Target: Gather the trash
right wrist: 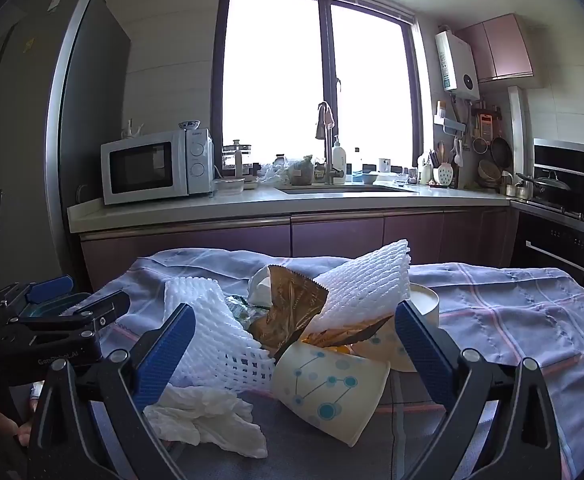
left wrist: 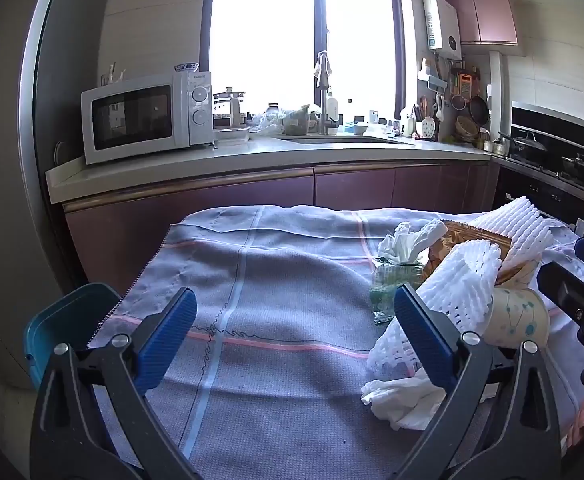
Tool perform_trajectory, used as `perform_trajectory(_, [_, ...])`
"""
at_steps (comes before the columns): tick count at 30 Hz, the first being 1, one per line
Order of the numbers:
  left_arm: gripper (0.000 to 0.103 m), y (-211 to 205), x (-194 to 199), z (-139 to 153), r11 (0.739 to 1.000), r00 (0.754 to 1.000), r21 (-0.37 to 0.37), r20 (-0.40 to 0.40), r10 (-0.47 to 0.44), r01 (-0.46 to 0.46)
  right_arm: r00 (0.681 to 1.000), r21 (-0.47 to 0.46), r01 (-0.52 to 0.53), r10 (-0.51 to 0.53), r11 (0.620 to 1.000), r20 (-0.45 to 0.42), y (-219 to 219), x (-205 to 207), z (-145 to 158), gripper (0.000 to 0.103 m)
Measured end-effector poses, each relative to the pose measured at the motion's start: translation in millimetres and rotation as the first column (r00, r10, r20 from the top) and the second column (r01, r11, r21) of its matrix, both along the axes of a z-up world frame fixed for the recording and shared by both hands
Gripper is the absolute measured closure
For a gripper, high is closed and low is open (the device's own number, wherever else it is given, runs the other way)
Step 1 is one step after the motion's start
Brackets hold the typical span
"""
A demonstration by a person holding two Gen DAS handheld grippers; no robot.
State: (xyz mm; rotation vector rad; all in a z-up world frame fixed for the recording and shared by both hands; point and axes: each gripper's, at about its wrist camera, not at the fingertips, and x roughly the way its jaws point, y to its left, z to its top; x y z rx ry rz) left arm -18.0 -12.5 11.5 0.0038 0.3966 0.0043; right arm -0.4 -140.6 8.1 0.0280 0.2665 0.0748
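Note:
A heap of trash lies on the grey-blue checked cloth [left wrist: 272, 280] [right wrist: 512, 300]. It holds white foam nets [right wrist: 212, 320] [left wrist: 464, 280], a brown foil wrapper [right wrist: 292, 308], crumpled tissues [right wrist: 208, 416] [left wrist: 404, 396] and a dotted paper cup [right wrist: 328, 392] [left wrist: 516, 316] on its side. A second cup [right wrist: 424, 304] stands behind it. My right gripper [right wrist: 296, 344] [left wrist: 572, 276] is open, its fingers on either side of the heap's near part, pads apart from it. My left gripper [left wrist: 296, 340] [right wrist: 76, 296] is open over bare cloth, left of the heap.
A teal bin [left wrist: 68, 320] sits at the table's left edge, below my left gripper. Behind the table runs a kitchen counter [right wrist: 252, 204] with a microwave [right wrist: 156, 164] and a sink. A stove [right wrist: 564, 196] is at the right, a tall fridge [right wrist: 20, 120] at the left.

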Motion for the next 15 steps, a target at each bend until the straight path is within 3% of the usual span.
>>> perform_trajectory(15, [0.006, 2, -11, 3, 1.0, 1.0, 0.001, 0.025, 0.013, -0.013, 1.0, 0.012, 0.003, -0.002, 1.0, -0.004, -2, -2, -1, 0.007])
